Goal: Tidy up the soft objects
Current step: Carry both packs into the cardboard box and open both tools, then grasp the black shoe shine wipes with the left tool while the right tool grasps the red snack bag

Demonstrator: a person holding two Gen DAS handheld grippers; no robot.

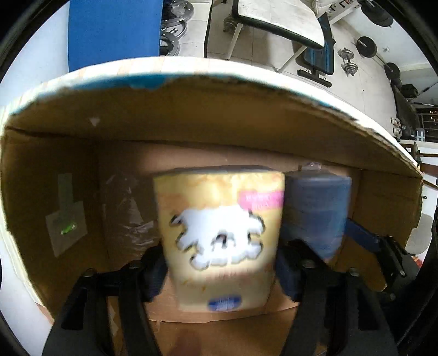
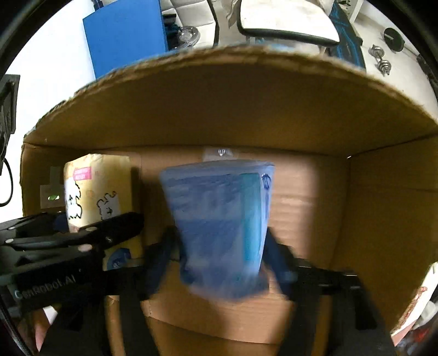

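My left gripper (image 1: pixel 221 263) is shut on a yellow tissue pack (image 1: pixel 219 235) with a white cartoon print, held inside a brown cardboard box (image 1: pixel 191 123). My right gripper (image 2: pixel 221 257) is shut on a blue plastic-wrapped soft pack (image 2: pixel 219 219), held inside the same box (image 2: pixel 246 109). In the left wrist view the blue pack (image 1: pixel 317 210) hangs just right of the yellow one, with the right gripper's fingers (image 1: pixel 364 235) behind it. In the right wrist view the yellow pack (image 2: pixel 95 191) and the left gripper (image 2: pixel 82 232) sit to the left. Both packs are motion-blurred.
The box's far flap (image 1: pixel 219 79) rises in front. A taped label (image 1: pixel 65 219) is on its left inner wall. Beyond the box are a blue panel (image 1: pixel 115 30), a padded bench (image 1: pixel 282 19) and dumbbells (image 1: pixel 349 61) on a tiled floor.
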